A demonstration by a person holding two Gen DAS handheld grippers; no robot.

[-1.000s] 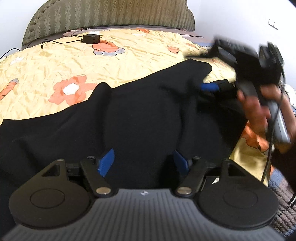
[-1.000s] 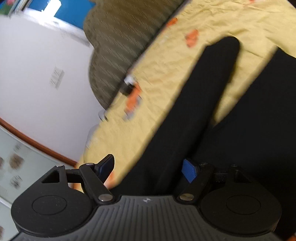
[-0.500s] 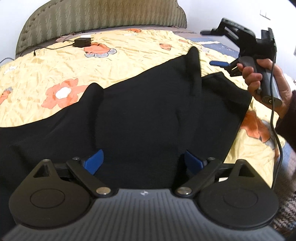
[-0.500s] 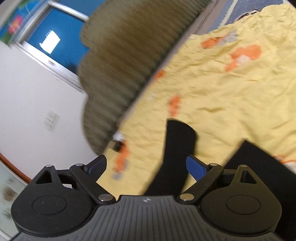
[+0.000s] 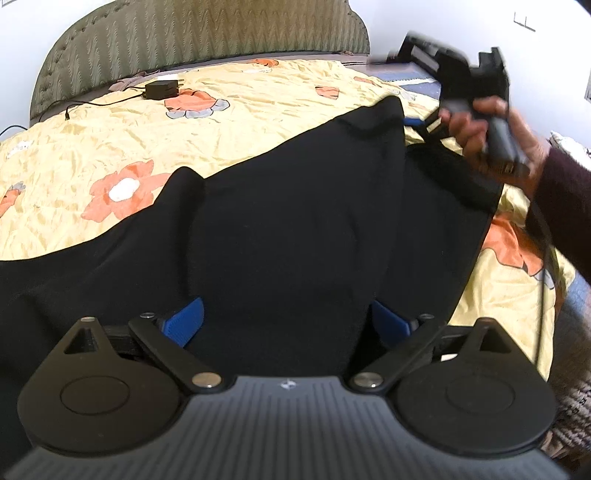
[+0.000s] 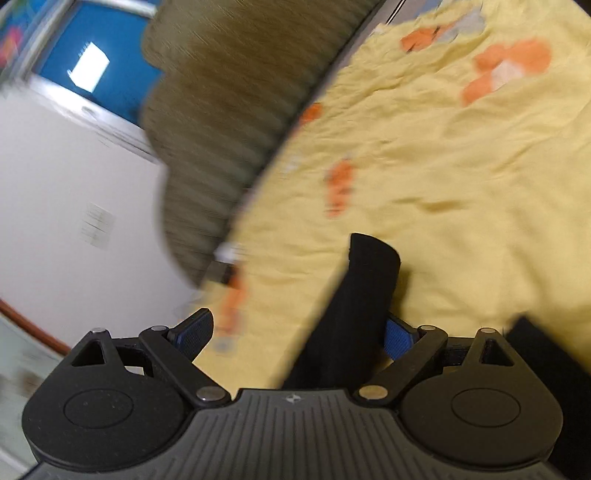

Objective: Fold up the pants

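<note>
Black pants lie spread across the yellow flowered bedsheet. My left gripper is open, low over the near part of the pants, with black cloth between its blue pads. My right gripper, held in a hand, is at the far right edge of the pants. In the right wrist view the right gripper is open, and a raised strip of the black pants stands between its fingers against the right pad.
A green padded headboard stands at the far end of the bed. A black power adapter with its cable lies on the sheet near it. The bed's right edge drops to a patterned rug.
Both grippers have opened wider over the last second. The right gripper swung up off the pants and now sits lower at their far right edge.
</note>
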